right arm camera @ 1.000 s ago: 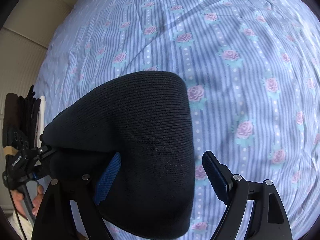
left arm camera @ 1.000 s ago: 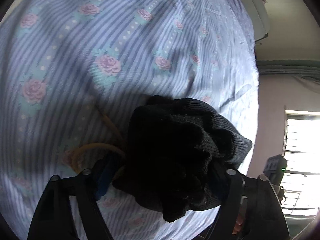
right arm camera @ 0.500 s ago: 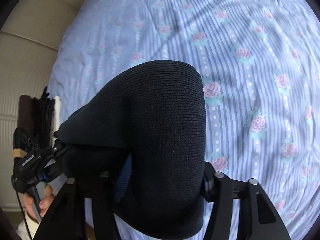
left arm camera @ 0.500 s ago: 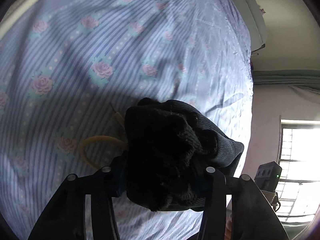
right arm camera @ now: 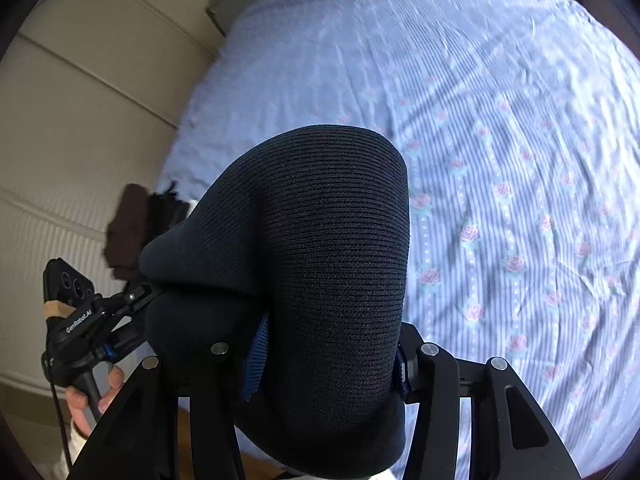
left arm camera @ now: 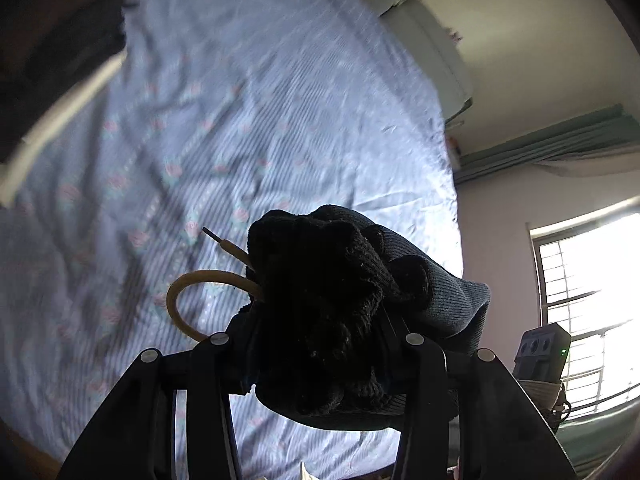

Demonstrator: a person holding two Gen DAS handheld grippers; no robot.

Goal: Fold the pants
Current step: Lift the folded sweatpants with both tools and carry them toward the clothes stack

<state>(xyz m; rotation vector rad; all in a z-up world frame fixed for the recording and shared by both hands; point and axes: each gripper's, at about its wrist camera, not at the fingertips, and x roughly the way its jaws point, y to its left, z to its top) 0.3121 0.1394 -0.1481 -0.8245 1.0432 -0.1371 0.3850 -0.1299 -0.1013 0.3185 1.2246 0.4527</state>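
Note:
The black knit pants hang bunched between my two grippers, lifted above the bed. My left gripper is shut on the bunched waistband end, where a tan drawstring loops out to the left. In the right wrist view the ribbed dark fabric drapes over my right gripper, which is shut on it; its blue pads press the cloth from both sides. The left gripper also shows at the left of the right wrist view, held by a hand.
A bed with a blue striped, rose-patterned sheet lies below and ahead. A pale wardrobe stands to the left, with dark clothes by the bed edge. A window and a pillow lie beyond the bed.
My right gripper closed on the pants fabric. Both grippers rose and pulled back from the bed, lifting the pants; the sheet now looks farther away.

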